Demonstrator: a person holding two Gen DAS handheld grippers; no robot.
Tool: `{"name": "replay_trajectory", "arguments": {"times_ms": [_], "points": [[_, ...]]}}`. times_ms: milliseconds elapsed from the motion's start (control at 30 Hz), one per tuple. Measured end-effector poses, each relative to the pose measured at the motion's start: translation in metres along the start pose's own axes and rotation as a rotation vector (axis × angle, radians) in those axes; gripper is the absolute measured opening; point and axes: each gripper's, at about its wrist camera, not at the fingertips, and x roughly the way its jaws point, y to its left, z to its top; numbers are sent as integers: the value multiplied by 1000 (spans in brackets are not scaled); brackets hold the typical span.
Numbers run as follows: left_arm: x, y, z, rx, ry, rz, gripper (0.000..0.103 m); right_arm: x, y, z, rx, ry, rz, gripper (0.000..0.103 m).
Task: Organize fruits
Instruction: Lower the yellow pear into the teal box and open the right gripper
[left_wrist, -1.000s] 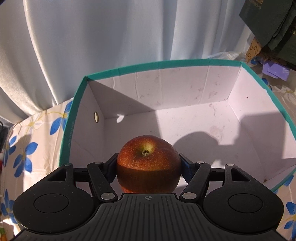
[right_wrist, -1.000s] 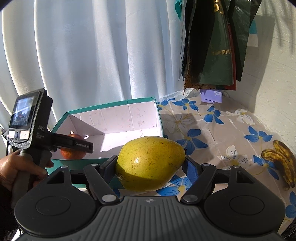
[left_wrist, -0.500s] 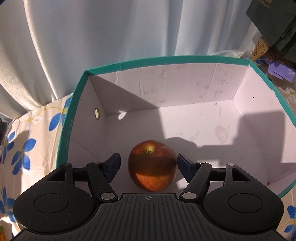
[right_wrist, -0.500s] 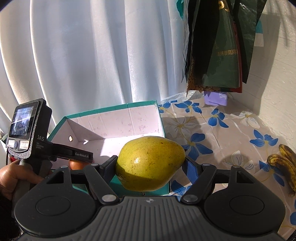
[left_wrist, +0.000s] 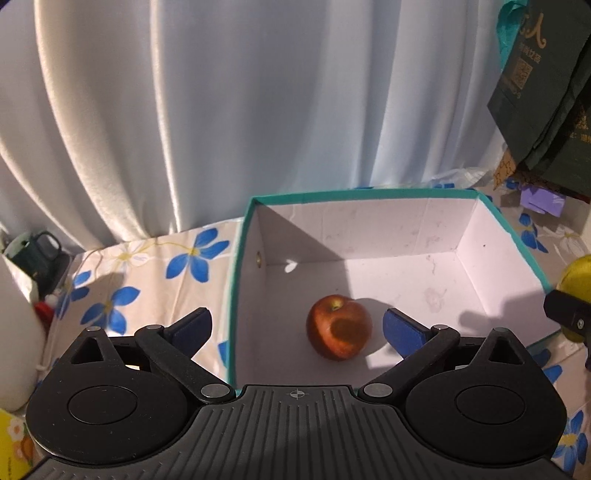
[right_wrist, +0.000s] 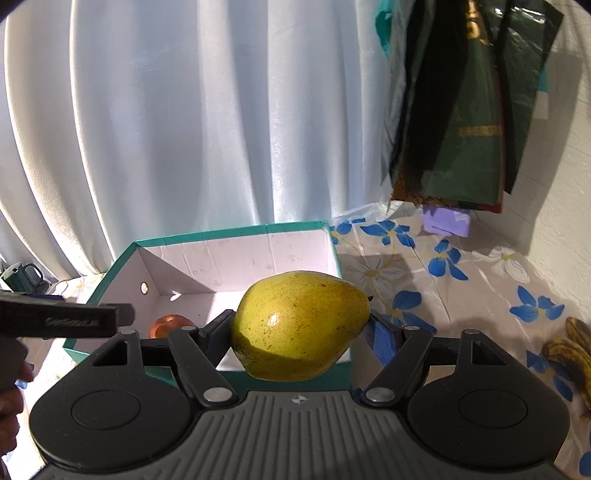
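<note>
The right gripper (right_wrist: 301, 326) pinches a yellow-green pear (right_wrist: 301, 325) between its fingers, the fruit lying crosswise, its long axis running from finger to finger with the narrow stem end toward the right finger. Ahead of those fingers and slightly to their left sits the teal-rimmed box (right_wrist: 229, 233) on the flower-print tabletop (right_wrist: 461, 291); the near wall of the box shows just beyond and below the pear, so the fruit appears to hang at the near right corner, not clearly over the white floor.

The left gripper (left_wrist: 297, 326) has its fingers spread wide with nothing between them. The red apple (left_wrist: 339, 326) rests on the box floor (left_wrist: 406, 280) ahead of them, nearer the right finger than the left, touching neither.

Since the right hand carries the only fruit in hand, the coming move is likely its own: forward and a little left, past the rim, then down. Two dark bananas (right_wrist: 570, 354) lie on the tabletop to the right of the right fingers, well apart from the box.
</note>
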Motion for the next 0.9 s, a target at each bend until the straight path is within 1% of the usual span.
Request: {"name": "replay_trajectory", "arguments": {"times_ms": [67, 200, 400, 600, 700, 900], "points": [[1, 5, -3, -17, 21, 24, 102, 10, 5, 2, -14, 0, 5, 75], [-1, 15, -11, -41, 38, 40, 102, 41, 11, 4, -21, 43, 4, 75], [-4, 28, -20, -74, 53, 66, 102, 78, 12, 1, -47, 107, -38, 75], [-3, 33, -23, -94, 61, 66, 101, 95, 28, -1, -146, 127, -69, 75], [-2, 34, -23, -99, 63, 64, 102, 105, 31, -4, -150, 169, -51, 75], [-3, 33, -23, -90, 65, 60, 102, 109, 39, -7, -193, 178, -78, 75]]}}
